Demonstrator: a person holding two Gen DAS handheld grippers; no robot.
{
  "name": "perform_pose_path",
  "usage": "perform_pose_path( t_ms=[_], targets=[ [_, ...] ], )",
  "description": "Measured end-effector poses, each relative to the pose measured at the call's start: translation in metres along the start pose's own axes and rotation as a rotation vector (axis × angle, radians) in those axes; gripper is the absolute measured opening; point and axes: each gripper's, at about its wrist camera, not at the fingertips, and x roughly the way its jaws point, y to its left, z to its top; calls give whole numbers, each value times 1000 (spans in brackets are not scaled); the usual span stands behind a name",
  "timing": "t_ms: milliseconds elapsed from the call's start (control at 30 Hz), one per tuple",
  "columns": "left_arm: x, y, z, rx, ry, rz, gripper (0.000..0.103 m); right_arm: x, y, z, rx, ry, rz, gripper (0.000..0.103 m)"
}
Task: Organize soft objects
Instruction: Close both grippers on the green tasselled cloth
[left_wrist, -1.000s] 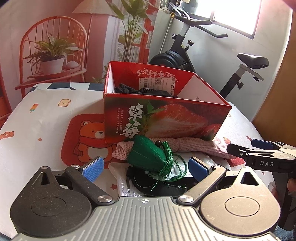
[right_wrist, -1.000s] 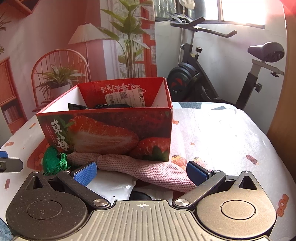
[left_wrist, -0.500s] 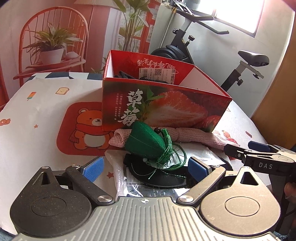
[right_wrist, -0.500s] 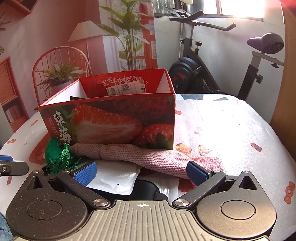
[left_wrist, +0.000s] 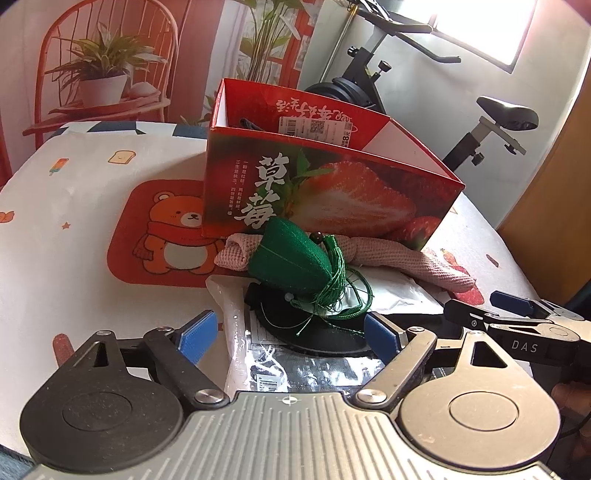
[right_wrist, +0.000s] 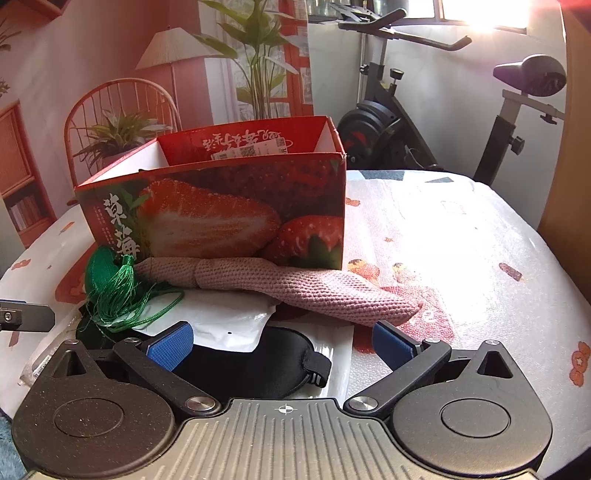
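A red strawberry box (left_wrist: 332, 192) stands open on the table, with dark items inside. In front of it lies a rolled pink knitted cloth (left_wrist: 406, 258) (right_wrist: 295, 284). A green tasselled pouch (left_wrist: 291, 258) (right_wrist: 107, 273) rests on a black eye mask in a clear packet (left_wrist: 295, 332). A second black eye mask (right_wrist: 258, 365) lies on white packets. My left gripper (left_wrist: 288, 332) is open and empty just short of the green pouch. My right gripper (right_wrist: 282, 341) is open and empty over the second eye mask; it also shows in the left wrist view (left_wrist: 491, 310).
A white tablecloth with a red bear print (left_wrist: 166, 229) covers the round table (right_wrist: 461, 258). An exercise bike (right_wrist: 424, 122) stands behind the table on the right. A red chair with a potted plant (left_wrist: 99, 81) stands behind on the left.
Both grippers have drawn back and risen a little from the box. More of the packets and the second eye mask shows below the right gripper. Both stay open.
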Motion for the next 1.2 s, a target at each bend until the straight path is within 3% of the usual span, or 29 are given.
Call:
perform_pose_path(
  t_ms=[467, 667, 733, 867, 967, 1200],
  targets=[
    [5, 3, -5, -34, 32, -26, 72, 3, 7, -4, -26, 26, 57, 97],
    [12, 3, 13, -13, 22, -24, 68, 8, 5, 2, -11, 25, 66, 92],
    [16, 3, 21, 1, 15, -26, 63, 13, 9, 6, -29, 34, 76, 88],
    [22, 14, 35, -14, 23, -49, 43, 20, 26, 13, -92, 38, 116, 83],
    [27, 23, 46, 0, 29, -55, 41, 25, 42, 20, -135, 41, 158, 81],
    [53, 38, 61, 22, 81, -169, 41, 45, 84, 31, -219, 71, 246, 71]
  ],
)
